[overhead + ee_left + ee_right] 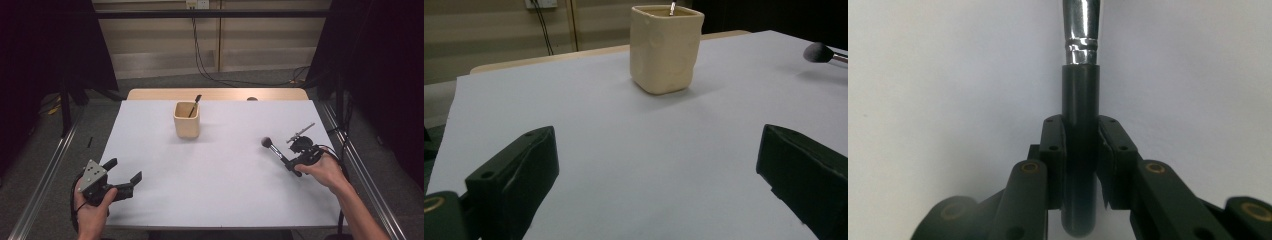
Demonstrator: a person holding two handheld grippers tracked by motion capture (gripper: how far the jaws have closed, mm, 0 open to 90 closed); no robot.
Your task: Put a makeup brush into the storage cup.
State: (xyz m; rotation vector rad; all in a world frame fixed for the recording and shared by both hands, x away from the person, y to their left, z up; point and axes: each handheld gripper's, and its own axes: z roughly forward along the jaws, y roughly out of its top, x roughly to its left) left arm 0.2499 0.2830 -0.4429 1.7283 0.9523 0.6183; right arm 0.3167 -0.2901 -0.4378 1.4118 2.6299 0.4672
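while the left hand-held gripper [125, 172] gapes empty, right hand-held gripper [294, 164] clamped on makeup brush [274, 148] handle

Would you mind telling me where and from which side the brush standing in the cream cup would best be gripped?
Probably by the dark handle tip, the one part of the brush showing above the cup's rim. It leans toward the far right corner, so I would come from above with the open left gripper, its jaws either side of the handle, then lift along the lean.
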